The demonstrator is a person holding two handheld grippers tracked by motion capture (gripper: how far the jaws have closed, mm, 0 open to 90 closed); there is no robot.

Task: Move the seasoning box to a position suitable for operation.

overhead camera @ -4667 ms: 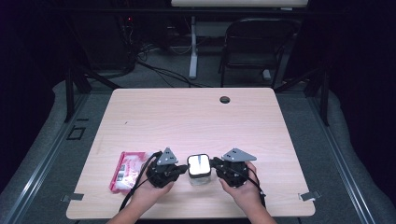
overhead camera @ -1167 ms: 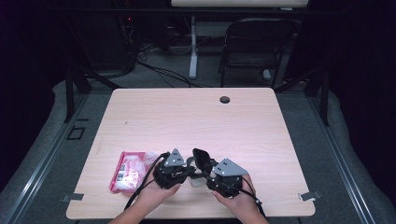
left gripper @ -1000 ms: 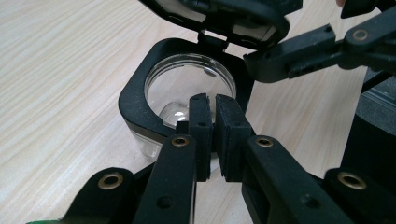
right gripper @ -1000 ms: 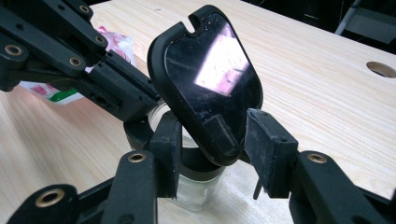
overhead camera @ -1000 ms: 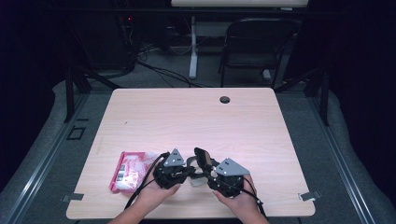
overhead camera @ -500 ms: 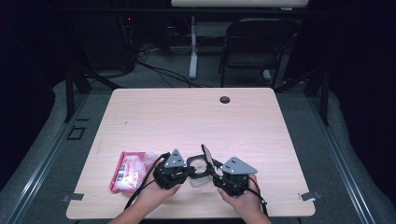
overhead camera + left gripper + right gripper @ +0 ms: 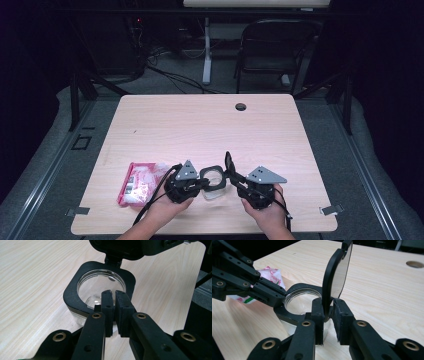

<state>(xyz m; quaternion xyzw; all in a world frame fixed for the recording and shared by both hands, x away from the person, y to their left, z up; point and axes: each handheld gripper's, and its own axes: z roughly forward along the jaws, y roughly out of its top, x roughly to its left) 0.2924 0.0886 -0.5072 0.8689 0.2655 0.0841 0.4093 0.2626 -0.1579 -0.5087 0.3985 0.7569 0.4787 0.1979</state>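
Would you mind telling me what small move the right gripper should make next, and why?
Probably swing the lid further back. The right gripper, whose jaws have just been closing, pinches the upright lid near its hinge, while the left gripper clamps the rim of the clear container, steadying it.

One clear jar (image 7: 214,181) with one hinged lid (image 7: 228,161), one pink tray (image 7: 141,182), two grippers.

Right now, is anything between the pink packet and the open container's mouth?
Yes: the left gripper, clamped on the container rim, sits between it and the pink packet. The lid stands upright in the right gripper, leaving the mouth uncovered.
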